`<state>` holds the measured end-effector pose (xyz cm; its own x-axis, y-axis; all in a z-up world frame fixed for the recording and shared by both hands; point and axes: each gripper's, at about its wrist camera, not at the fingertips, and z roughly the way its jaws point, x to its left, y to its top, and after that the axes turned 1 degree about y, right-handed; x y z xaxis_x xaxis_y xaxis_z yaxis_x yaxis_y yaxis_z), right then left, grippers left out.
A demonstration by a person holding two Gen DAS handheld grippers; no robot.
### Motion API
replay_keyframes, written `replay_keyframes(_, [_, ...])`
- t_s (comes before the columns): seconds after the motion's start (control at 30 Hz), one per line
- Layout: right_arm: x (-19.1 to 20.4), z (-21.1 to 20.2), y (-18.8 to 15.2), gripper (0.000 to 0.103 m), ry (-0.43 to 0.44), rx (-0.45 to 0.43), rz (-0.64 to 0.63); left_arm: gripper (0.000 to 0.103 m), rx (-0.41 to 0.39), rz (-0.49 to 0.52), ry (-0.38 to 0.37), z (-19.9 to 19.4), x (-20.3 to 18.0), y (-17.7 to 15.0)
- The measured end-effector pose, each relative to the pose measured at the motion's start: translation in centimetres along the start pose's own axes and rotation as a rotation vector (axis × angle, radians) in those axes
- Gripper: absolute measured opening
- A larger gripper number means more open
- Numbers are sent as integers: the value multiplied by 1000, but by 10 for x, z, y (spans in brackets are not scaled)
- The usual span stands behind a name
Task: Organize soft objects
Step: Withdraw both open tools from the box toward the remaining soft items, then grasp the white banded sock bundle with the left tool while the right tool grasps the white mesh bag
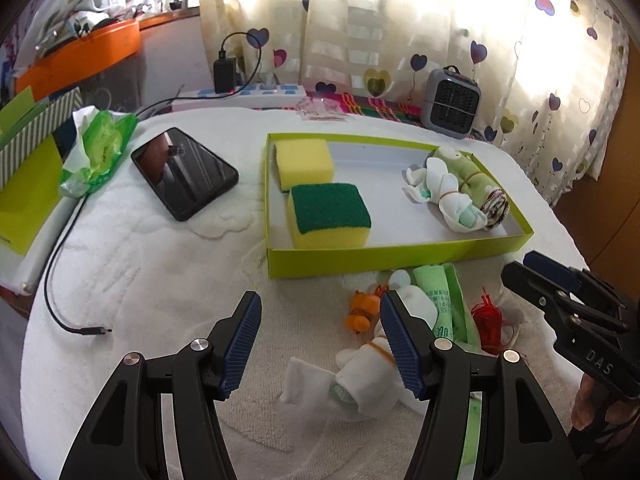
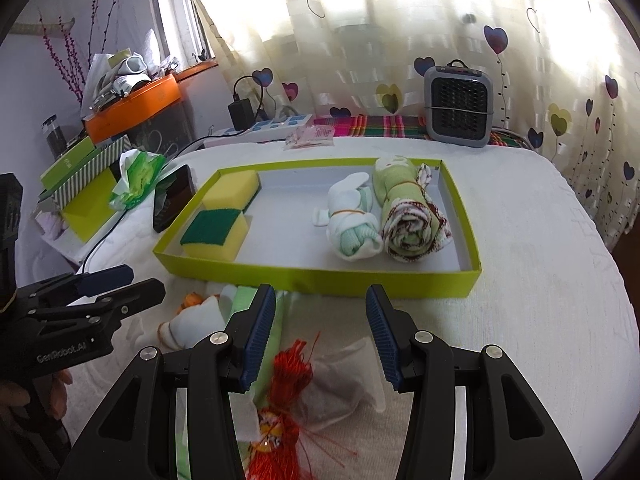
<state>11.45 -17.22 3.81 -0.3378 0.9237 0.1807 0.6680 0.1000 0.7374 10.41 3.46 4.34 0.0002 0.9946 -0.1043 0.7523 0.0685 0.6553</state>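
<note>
Fingers [image 1: 244, 344] of the left gripper [image 1: 320, 344] spread wide, gripping nothing, hovering over a white rolled sock [image 1: 372, 376] on the white towel [image 1: 140, 280]. Fingers [image 2: 260, 336] of the right gripper [image 2: 322, 336] parted too, nothing between the pads, poised above a red tassel [image 2: 290, 364] and a pale mesh pouch [image 2: 340, 384]. Close by on the towel: a small orange toy [image 1: 362, 312] and a green packet [image 1: 438, 296], just in front of the green tray [image 1: 384, 258]. Inside the tray: a yellow sponge [image 1: 304, 162] at the far left corner, a green-topped sponge [image 1: 328, 216] touching it, and at the other end a white sock roll [image 2: 352, 224] beside a green rolled cloth [image 2: 404, 208]. Left of the tray, a black phone [image 1: 184, 172] and a green tissue pack [image 1: 100, 148].
</note>
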Motion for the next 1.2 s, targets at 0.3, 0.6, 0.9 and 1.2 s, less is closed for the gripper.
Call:
replay_keyframes(0.3, [9,-16,-19,48,55,11,17,61,15,-41,-45,-1,18,-10])
replay_keyframes(0.6, [30,-19,-33,48,123,35,-23,61,18,-75,-69,-4,36,-15])
replay_keyframes(0.9, [39,-13,-38,39,142,80,-37,61,28,-70,-118,-3,43,-16])
replay_keyframes(1.2, [41,-8,-38,36,116,110,-27,61,38,-71,-179,1,49,-12])
